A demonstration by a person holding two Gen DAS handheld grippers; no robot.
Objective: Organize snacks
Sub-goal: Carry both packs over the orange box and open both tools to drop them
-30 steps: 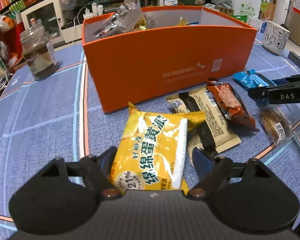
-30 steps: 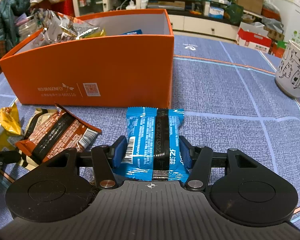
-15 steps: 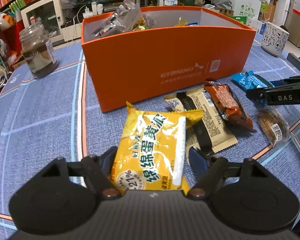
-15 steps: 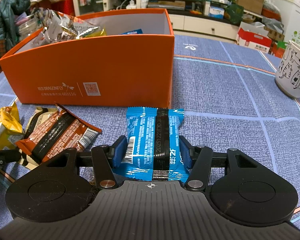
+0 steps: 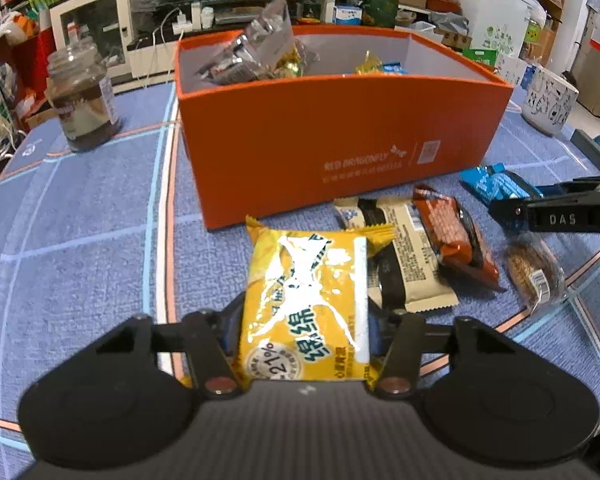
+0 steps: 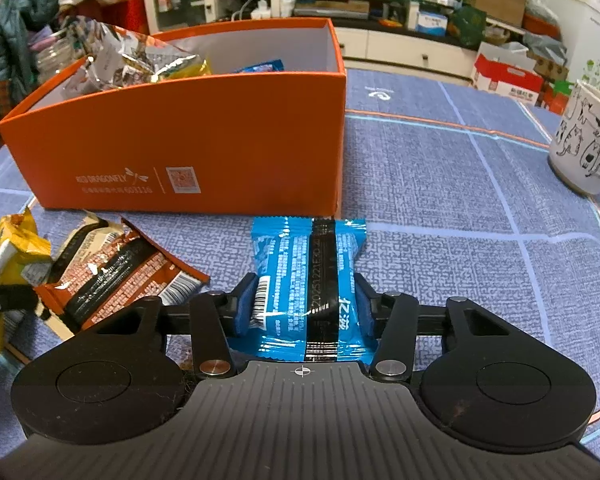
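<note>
Left gripper (image 5: 302,326): jaws closing, pads pinching a glossy yellow snack packet (image 5: 306,308), crinkled film, lying on the tabletop (image 5: 80,248) just near of the box.

Right gripper (image 6: 305,308): jaws closing, blue pads pressed on both sides of a shiny blue snack bar (image 6: 305,280) with a black band, flat on the tabletop by the box's near right corner.

Orange cardboard box (image 5: 332,140): rectangular, open-topped, matte, holding foil packets.

Loose beside it: beige bar (image 5: 406,256), brown-orange bar (image 5: 452,236), round seeded cookie (image 5: 534,276) in clear wrap.

Tabletop: blue woven cloth with pale lines.
</note>
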